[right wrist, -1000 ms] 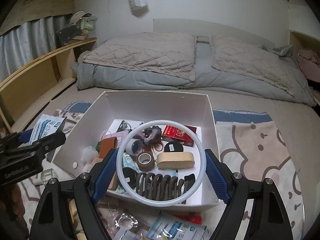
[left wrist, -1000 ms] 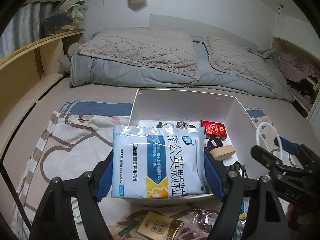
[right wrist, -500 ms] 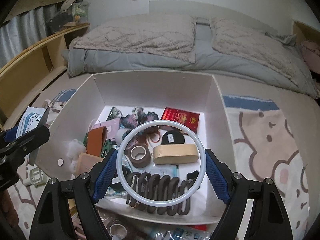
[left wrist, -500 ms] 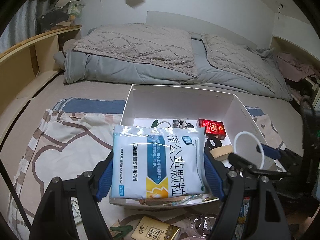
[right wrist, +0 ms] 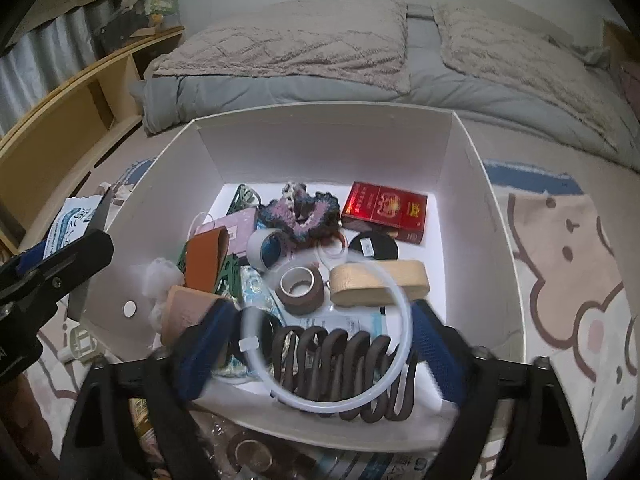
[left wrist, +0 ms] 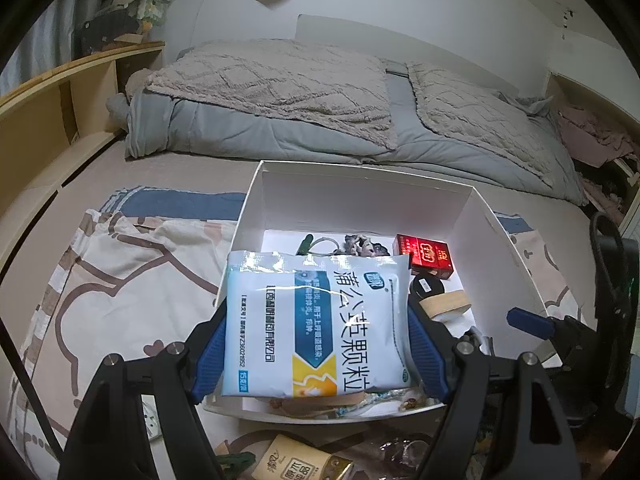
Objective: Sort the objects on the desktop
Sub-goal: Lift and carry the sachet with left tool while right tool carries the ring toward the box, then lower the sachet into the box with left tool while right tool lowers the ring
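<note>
My left gripper [left wrist: 316, 344] is shut on a white and blue medicine sachet [left wrist: 316, 312], held flat over the near left corner of the white box [left wrist: 360, 168]. In the right wrist view my right gripper [right wrist: 320, 344] hangs low over the box's near part [right wrist: 328, 148]. Its jaws are opening. A white translucent ring [right wrist: 328, 408] lies tilted and blurred between the blue pads, which no longer press on it. Below the ring sits a brown coiled hair clip [right wrist: 340, 364]. The left gripper [right wrist: 52, 268] with the sachet [right wrist: 76, 220] shows at the box's left wall.
The box holds a red cigarette pack [right wrist: 384, 208], a purple scrunchie [right wrist: 300, 212], a brown tape roll [right wrist: 300, 284], a beige case [right wrist: 380, 284] and several other small items. Loose packets and a gold carton [left wrist: 296, 464] lie in front of it. Folded bedding [left wrist: 280, 92] lies behind.
My right gripper has sunk closer over the box and its jaws have widened. The ring, held upright before, now sits loose and tilted. The left gripper keeps the sachet nearly still.
</note>
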